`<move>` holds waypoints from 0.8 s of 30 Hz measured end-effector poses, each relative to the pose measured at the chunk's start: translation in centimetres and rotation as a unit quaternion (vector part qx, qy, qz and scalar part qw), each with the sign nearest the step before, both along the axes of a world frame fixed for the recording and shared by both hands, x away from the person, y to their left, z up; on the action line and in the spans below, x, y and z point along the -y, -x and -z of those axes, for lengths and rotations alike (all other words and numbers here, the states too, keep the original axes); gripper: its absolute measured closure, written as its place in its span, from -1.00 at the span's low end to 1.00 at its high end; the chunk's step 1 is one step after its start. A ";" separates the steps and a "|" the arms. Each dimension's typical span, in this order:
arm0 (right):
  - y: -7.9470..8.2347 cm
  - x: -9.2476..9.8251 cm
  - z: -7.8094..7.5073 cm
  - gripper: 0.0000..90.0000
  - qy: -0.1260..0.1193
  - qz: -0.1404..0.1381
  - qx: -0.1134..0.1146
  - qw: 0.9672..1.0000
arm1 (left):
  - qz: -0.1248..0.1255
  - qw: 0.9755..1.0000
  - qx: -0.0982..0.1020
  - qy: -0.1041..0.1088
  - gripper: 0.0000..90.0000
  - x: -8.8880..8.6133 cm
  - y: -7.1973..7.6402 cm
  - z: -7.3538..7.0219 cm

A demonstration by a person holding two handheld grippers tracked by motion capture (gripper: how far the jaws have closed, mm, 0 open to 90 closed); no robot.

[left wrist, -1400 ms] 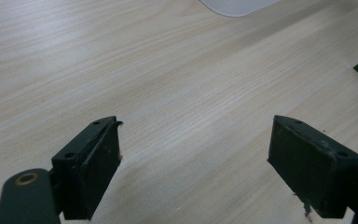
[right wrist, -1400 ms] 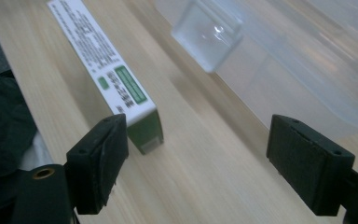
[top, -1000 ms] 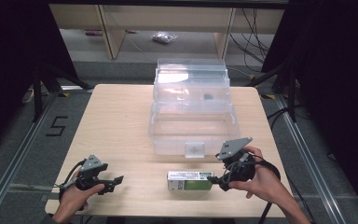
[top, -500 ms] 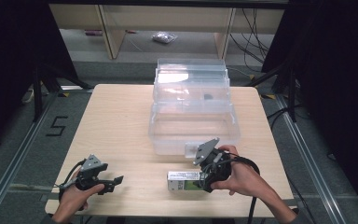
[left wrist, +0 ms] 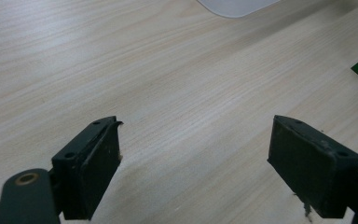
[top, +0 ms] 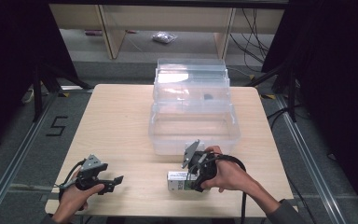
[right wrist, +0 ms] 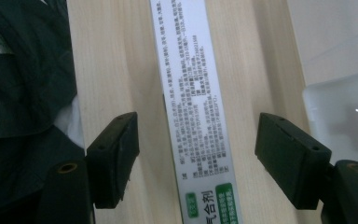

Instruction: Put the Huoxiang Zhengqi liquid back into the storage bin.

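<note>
Near edge of the table [top: 121,121]: the left gripper [top: 106,179] rests low at the person's left, jaws spread wide with only bare wood between them in the left gripper view, well apart from the box [top: 179,181]. The right gripper [top: 196,179] stands directly over the box, which lies flat on the table near the front edge, just in front of the bin [top: 193,126]. In the right gripper view the box [right wrist: 193,102] runs lengthwise away from the camera, its long axis passing midway between the two separated jaws, with wood showing on either side of it; the jaws thus straddle its narrow width without touching it. The right hand [top: 228,175] is plainly the nearer one, and a closing of these jaws would probably take the box across its short dimension. The high view gives the layout: box, then the clear bin with its lid raised behind it, and both grippers' places. The right gripper view alone gives the alignment of jaws to box and the printed face; the left gripper view adds a green corner at its right edge, too little to identify.
</note>
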State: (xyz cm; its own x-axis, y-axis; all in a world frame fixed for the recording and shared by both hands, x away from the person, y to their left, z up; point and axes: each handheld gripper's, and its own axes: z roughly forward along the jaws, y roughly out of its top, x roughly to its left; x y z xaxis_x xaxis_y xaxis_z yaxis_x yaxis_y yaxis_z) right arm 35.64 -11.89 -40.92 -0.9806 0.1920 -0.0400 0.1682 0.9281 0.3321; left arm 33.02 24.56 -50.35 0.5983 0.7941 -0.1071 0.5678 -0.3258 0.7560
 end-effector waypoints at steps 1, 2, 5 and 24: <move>0.0 -0.2 0.2 -0.28 0.019 0.010 -0.003 1.000 | 0.000 1.000 -0.001 0.000 -0.65 0.0 0.0 0.0; -0.1 -0.3 0.3 -0.27 0.021 0.007 -0.003 1.000 | 0.000 1.000 0.000 0.000 -0.65 0.0 0.0 0.0; -0.2 -0.4 0.5 -0.26 0.032 0.011 -0.005 0.999 | 0.000 1.000 0.000 0.000 -0.65 0.0 0.0 0.0; -1.4 -1.7 2.5 0.08 0.088 -0.053 -0.016 0.995 | -0.001 1.000 0.001 0.001 -0.65 0.0 0.0 0.0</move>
